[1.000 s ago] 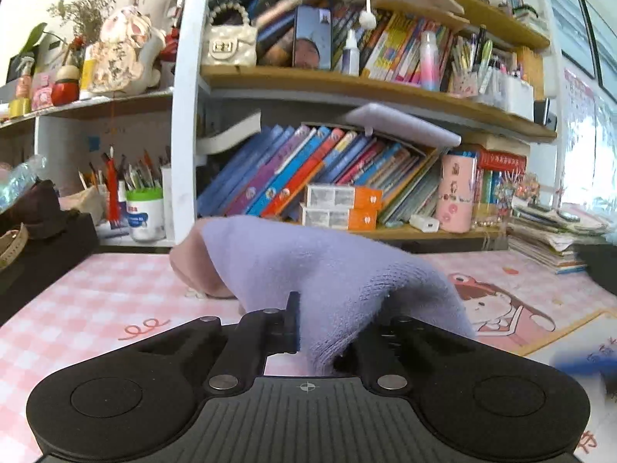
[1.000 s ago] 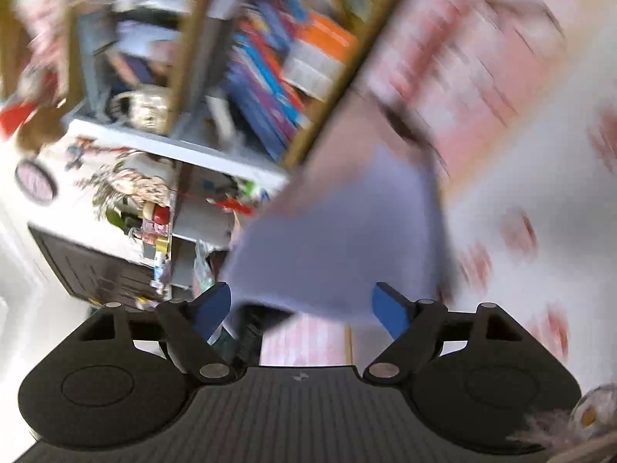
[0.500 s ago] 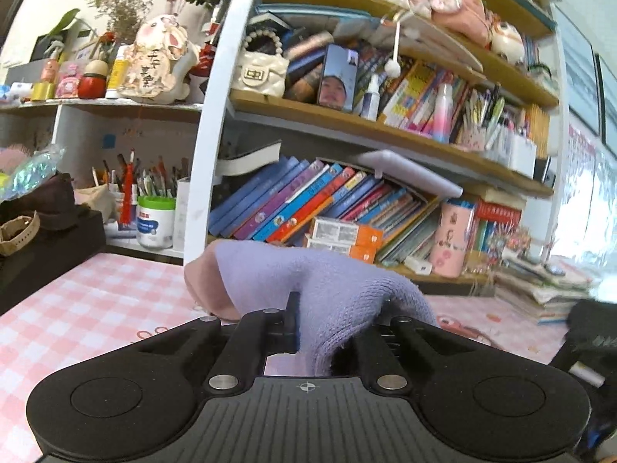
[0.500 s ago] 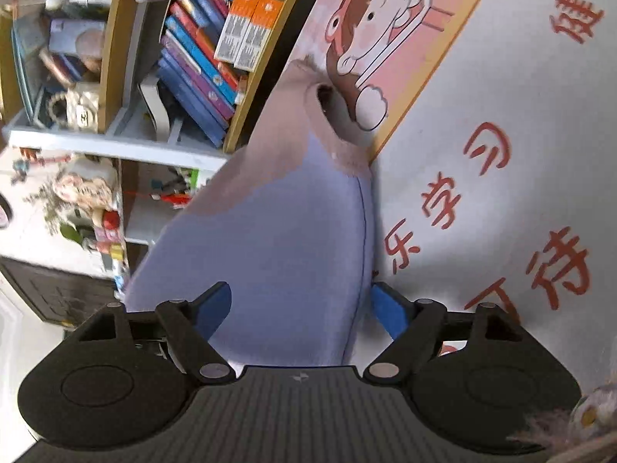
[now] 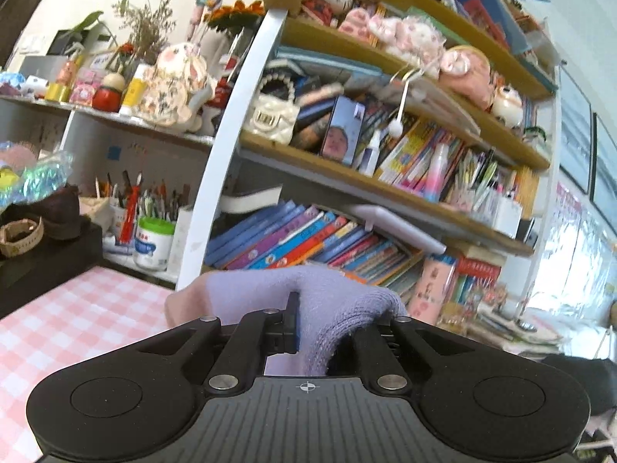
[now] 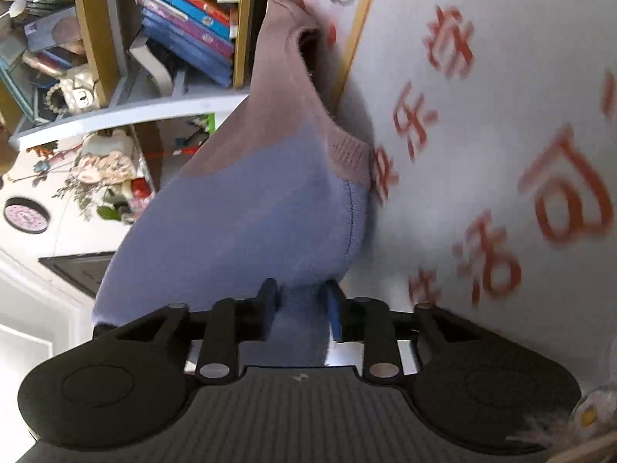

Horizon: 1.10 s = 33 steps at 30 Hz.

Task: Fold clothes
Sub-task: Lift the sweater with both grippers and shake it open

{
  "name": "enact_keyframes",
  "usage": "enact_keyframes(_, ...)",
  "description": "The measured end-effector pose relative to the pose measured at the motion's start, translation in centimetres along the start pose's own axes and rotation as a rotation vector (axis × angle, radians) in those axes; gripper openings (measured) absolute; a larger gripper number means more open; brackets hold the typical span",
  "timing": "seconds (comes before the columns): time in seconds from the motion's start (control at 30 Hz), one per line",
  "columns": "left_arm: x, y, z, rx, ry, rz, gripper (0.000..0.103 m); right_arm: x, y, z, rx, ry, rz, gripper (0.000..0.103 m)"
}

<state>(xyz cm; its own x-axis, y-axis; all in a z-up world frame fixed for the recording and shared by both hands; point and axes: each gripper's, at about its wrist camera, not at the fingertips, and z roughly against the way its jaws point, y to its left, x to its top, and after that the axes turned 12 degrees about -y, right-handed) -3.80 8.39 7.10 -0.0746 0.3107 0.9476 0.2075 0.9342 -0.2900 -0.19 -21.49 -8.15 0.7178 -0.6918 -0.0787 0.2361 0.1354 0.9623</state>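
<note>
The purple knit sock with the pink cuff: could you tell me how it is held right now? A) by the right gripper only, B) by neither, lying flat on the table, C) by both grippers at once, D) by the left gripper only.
C: the purple knit sock with the pink cuff is pinched by the right gripper, and the left gripper clamps it too.

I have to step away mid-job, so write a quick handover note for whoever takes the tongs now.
Left tongs: shut on the purple sock, pinching its purple end, held up in front of the bookshelf.
Right tongs: shut on the same sock, also at the purple end; its pink cuff points away, over the printed mat.
Done: sock is lifted and gripped by both tongs.
Left: no fold visible yet. Lay it on the mat, fold it, release.
</note>
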Motion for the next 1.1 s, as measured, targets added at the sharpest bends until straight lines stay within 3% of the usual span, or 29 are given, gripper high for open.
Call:
enact_keyframes(0.2,1.2,0.0,0.7,-0.032,-0.033,0.057,0.003,-2.2,1.4,0.5,0.003,0.028,0.024,0.061)
enact_keyframes(0.23,1.3,0.0,0.8,-0.033,-0.036,0.053,0.003,-2.3,1.4,0.5,0.01,0.025,0.012,0.06)
enact_keyframes(0.33,1.6,0.4,1.2,-0.026,-0.046,0.06,0.003,-2.1,1.5,0.9,0.058,-0.011,-0.002,0.032)
enact_keyframes(0.37,1.7,0.6,1.3,-0.024,-0.048,0.065,0.003,-1.8,1.6,1.3,0.09,-0.031,-0.005,0.015)
enact_keyframes(0.43,1.8,0.9,1.4,-0.018,-0.049,0.063,0.003,-1.2,1.9,2.0,0.156,-0.071,-0.01,0.01)
enact_keyframes(0.53,2.1,0.5,1.8,-0.046,-0.039,0.05,0.003,1.0,4.4,5.3,0.336,-0.204,0.035,0.008)
enact_keyframes(0.67,2.9,-3.3,3.2,-0.229,-0.032,-0.026,0.003,4.3,9.4,11.8,0.548,-0.405,0.145,0.008)
enact_keyframes(0.77,3.6,-7.5,4.9,-0.451,-0.019,-0.092,0.003,5.9,14.1,16.9,0.678,-0.536,0.283,0.008)
enact_keyframes(0.83,4.3,-9.7,5.6,-0.611,0.018,-0.077,0.003,6.2,17.5,20.3,0.743,-0.61,0.421,0.008)
enact_keyframes(0.97,5.5,-11.4,6.3,-0.838,0.042,0.07,0.003,5.3,22.7,23.2,0.77,-0.676,0.672,0.008)
enact_keyframes(1.0,5.3,-11.2,6.1,-0.865,0.051,0.124,0.003,5.0,23.4,23.0,0.741,-0.684,0.727,0.008)
enact_keyframes(1.1,3.4,-9.4,4.8,-0.813,0.101,0.224,0.004,4.7,24.6,20.4,0.602,-0.68,0.832,0.008)
